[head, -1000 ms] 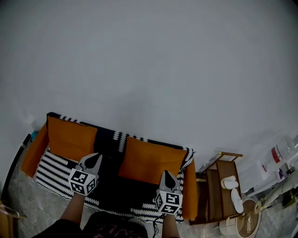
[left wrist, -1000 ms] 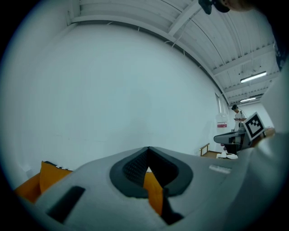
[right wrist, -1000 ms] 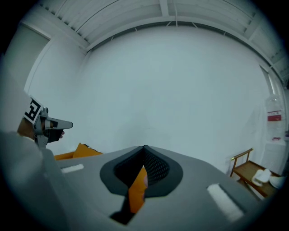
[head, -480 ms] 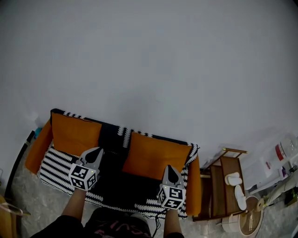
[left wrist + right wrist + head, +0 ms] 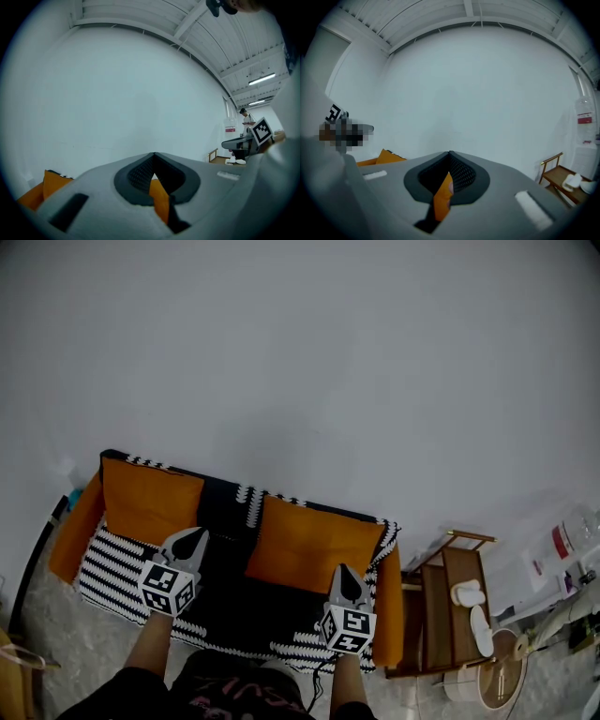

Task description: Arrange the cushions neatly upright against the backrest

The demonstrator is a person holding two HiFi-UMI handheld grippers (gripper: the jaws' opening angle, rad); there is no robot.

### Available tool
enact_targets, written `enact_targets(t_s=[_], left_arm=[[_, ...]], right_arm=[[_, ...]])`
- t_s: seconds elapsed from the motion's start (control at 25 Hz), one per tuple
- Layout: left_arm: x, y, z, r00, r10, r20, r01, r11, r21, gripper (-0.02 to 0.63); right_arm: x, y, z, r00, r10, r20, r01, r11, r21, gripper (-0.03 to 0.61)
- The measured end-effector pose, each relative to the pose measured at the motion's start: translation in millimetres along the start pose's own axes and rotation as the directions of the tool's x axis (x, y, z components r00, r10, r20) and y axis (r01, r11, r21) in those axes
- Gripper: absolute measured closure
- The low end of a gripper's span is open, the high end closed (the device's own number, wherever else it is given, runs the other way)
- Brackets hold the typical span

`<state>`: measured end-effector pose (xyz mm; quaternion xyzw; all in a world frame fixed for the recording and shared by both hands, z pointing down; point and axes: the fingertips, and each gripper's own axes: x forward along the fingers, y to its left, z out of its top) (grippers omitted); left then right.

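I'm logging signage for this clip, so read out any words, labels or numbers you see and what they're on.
Nothing can be read.
Red label on the white container: too blurred.
Pink print on the person's shirt: cut off, unreadable.
Cubes on the left gripper and right gripper: square patterns, no letters.

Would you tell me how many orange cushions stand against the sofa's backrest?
2: the left cushion stands at the far left, the right cushion right of centre. None seems hidden.
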<state>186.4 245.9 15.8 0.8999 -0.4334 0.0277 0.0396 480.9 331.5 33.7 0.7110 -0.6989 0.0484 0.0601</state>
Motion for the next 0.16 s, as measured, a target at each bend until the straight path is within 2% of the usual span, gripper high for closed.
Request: enact_targets(t_s=[0.16], left_arm=[[-0.9, -2.2, 2.2, 1.0, -0.005, 0.004, 0.005, 1.0, 0.01, 0.614]], right_arm=[[-3.7, -1.1, 4.8, 1.0, -0.009, 0.015, 0.009, 1.0, 0.0, 0.566]])
